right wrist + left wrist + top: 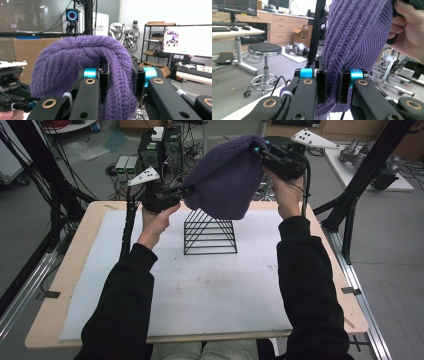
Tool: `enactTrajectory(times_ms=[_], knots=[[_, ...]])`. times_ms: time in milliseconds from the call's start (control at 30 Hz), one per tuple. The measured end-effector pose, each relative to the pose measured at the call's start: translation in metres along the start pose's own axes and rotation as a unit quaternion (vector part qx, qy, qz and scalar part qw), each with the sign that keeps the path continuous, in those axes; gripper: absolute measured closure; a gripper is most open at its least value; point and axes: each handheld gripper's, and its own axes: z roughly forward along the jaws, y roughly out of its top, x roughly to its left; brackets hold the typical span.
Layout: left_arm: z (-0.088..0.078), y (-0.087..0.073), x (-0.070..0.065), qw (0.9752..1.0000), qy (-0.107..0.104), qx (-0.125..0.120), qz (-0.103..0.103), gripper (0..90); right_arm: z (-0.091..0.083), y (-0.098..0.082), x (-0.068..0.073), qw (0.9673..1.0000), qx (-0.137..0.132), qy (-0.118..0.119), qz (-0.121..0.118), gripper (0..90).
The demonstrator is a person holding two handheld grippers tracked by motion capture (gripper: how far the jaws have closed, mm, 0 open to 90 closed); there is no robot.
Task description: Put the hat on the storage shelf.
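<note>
In the high view, both black-sleeved forearms reach forward from the bottom edge and lift a purple knit hat (pixel 227 177) in the air over the far half of the table (pixel 60 285). The left gripper (pixel 186 193) points right and pinches the hat's lower left edge; the right gripper (pixel 256 149) is raised higher, angled left, and grips the hat near its upper right. The hat hangs between them, its bottom just above the top of a black wire pyramid rack (pixel 210 234) standing on the white mat (pixel 210 290). In the left gripper view, the two black jaws are clenched on a thick fold of the purple knit hat (pixel 352 37), which rises up the frame; the person's right hand (pixel 405 37) shows at the upper right. A round stool (pixel 265 50) and desks lie beyond. In the right gripper view, the jaws clamp a bunched ridge of the purple knit hat (pixel 75 60), with the rest mounding to the left; the left gripper (pixel 15 105) sits low at the left edge, and a monitor (pixel 187 40) stands at the right.
</note>
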Motion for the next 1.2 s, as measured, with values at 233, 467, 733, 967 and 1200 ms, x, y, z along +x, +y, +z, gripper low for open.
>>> enactTrajectory(times_ms=[233, 467, 733, 967, 1200], knots=[[-0.001, 0.0, 0.001, 1.0, -0.001, 0.004, 0.003, 82.0, 0.001, 0.003, 0.001, 1.0, 0.0, 0.002, -0.002, 74.0], [-0.006, -0.02, 0.006, 0.9998, 0.002, 0.017, -0.01, 81.7, 0.006, -0.005, 0.005, 0.9993, 0.032, 0.009, -0.014, 73.3], [-0.012, -0.046, 0.012, 0.9989, -0.003, 0.033, -0.032, 81.8, 0.017, -0.026, 0.01, 0.9973, 0.071, 0.019, -0.006, 73.2], [-0.013, -0.057, 0.011, 0.998, -0.014, 0.047, -0.041, 81.8, 0.017, -0.036, 0.01, 0.9968, 0.079, 0.016, 0.0, 73.4], [-0.011, -0.067, 0.01, 0.9971, -0.018, 0.06, -0.044, 81.8, 0.017, -0.041, 0.011, 0.9954, 0.095, 0.017, 0.002, 73.4]])
